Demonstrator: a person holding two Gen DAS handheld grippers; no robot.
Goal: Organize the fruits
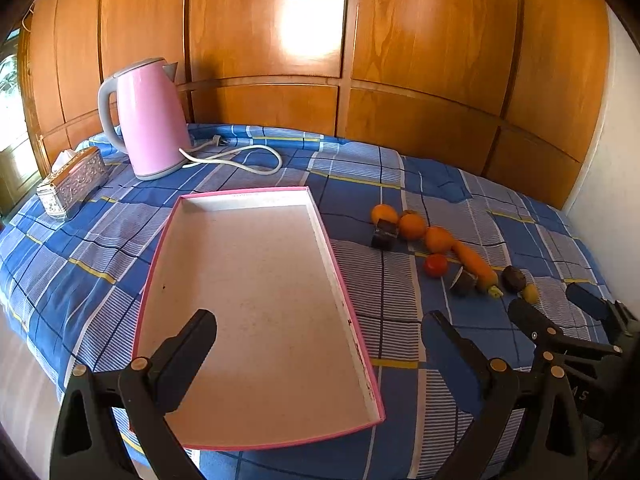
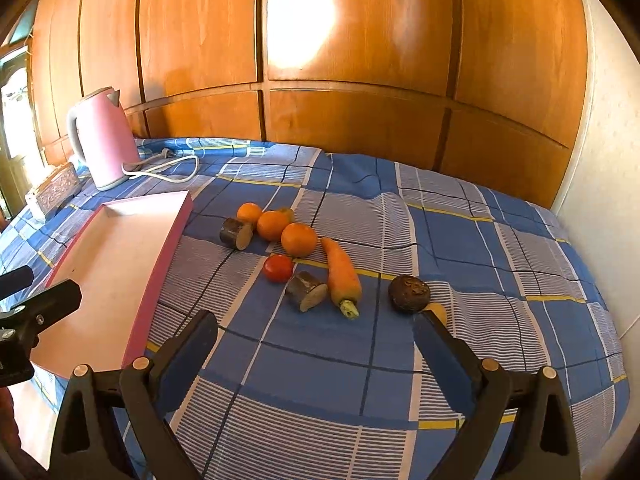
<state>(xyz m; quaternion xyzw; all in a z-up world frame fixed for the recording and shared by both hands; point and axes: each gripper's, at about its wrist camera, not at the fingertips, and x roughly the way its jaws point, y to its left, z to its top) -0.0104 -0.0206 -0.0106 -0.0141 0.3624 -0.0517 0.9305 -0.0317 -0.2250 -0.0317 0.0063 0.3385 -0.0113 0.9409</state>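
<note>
- Hovering above the near end of the pink-rimmed tray (image 1: pixel 256 312), the left gripper (image 1: pixel 320 344) is holding its jaws spread wide, gripping nothing.
- Hanging over the blue plaid cloth (image 2: pixel 320 392) in front of the produce, the right gripper (image 2: pixel 316 340) is likewise keeping its jaws spread and empty.
- Lying on the cloth just right of the tray, the fruits are forming a loose diagonal line: three oranges (image 2: pixel 272 225) are sitting close together, with a small red tomato (image 2: pixel 278 268) resting just in front of them.
- A carrot (image 2: pixel 341 276) is lying with its stem end toward the camera, beside a cut dark-skinned chunk (image 2: pixel 307 291) showing a pale face; a second such chunk (image 2: pixel 236 233) is sitting by the oranges.
- A dark round fruit (image 2: pixel 409 293) is resting right of the carrot, and a small yellow fruit (image 1: pixel 530 293) is sitting just beside it (partly hidden behind the right finger in the right wrist view).
- A pink kettle (image 1: pixel 150 120) is standing at the far left, its white cord (image 1: pixel 240 158) trailing across the cloth, near an embossed silver tissue box (image 1: pixel 74 184).
- Faint writing is showing on the tray's far inner wall, too blurred to read; pale letters on the other gripper's body at the left view's right edge are also unreadable.
</note>
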